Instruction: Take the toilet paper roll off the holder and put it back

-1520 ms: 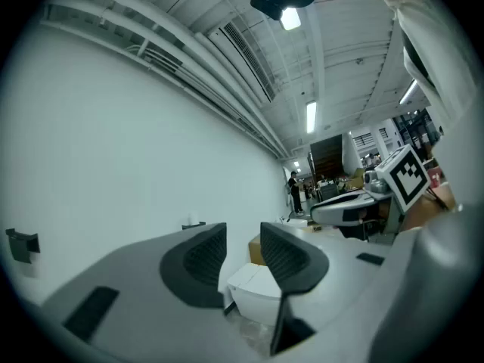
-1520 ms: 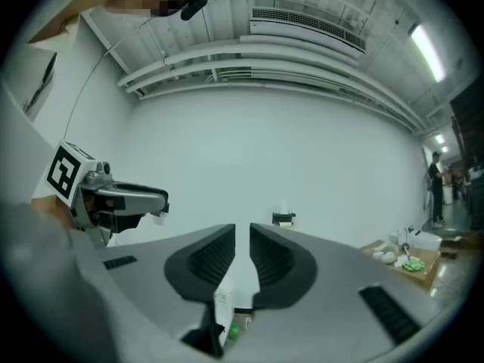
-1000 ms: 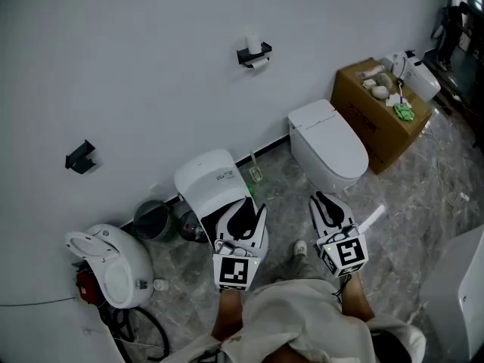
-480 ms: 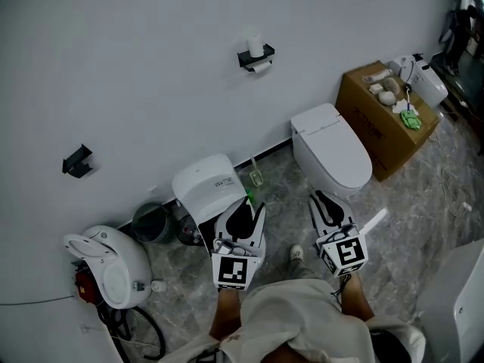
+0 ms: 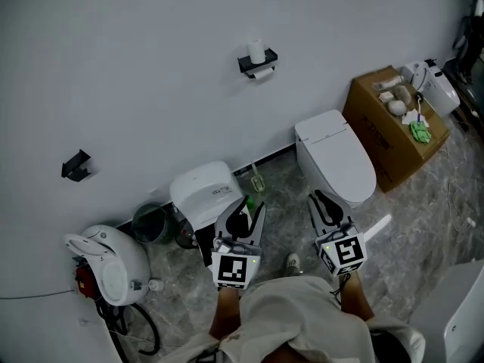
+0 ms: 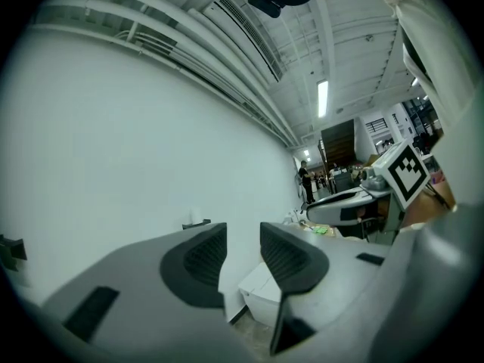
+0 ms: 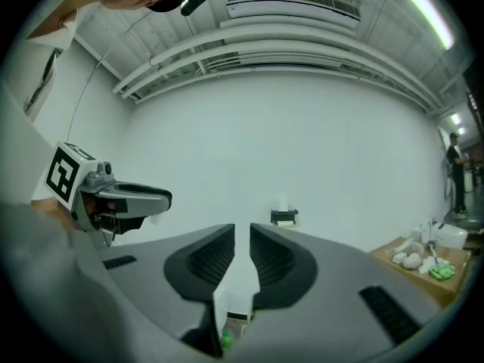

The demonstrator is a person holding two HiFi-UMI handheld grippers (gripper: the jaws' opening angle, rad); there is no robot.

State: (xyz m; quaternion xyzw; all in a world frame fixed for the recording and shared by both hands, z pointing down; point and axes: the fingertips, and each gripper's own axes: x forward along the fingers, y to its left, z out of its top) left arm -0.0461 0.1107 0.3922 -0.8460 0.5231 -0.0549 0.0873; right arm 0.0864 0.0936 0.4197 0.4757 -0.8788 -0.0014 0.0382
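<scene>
With left gripper (image 5: 246, 205) and right gripper (image 5: 321, 200) both clenched empty, I judged this the approach: the roll (image 5: 257, 51) on its holder (image 5: 254, 63) sat well beyond the fingers (image 7: 203, 262), needing opened jaws.

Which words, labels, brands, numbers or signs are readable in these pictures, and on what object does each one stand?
No text can be quoted; nothing is readable.
Cardboard box: dark print on its side, too small to read.
Label on the left white toilet: blurred, unreadable.
Marker cubes: black-and-white square patterns only, no letters.
</scene>
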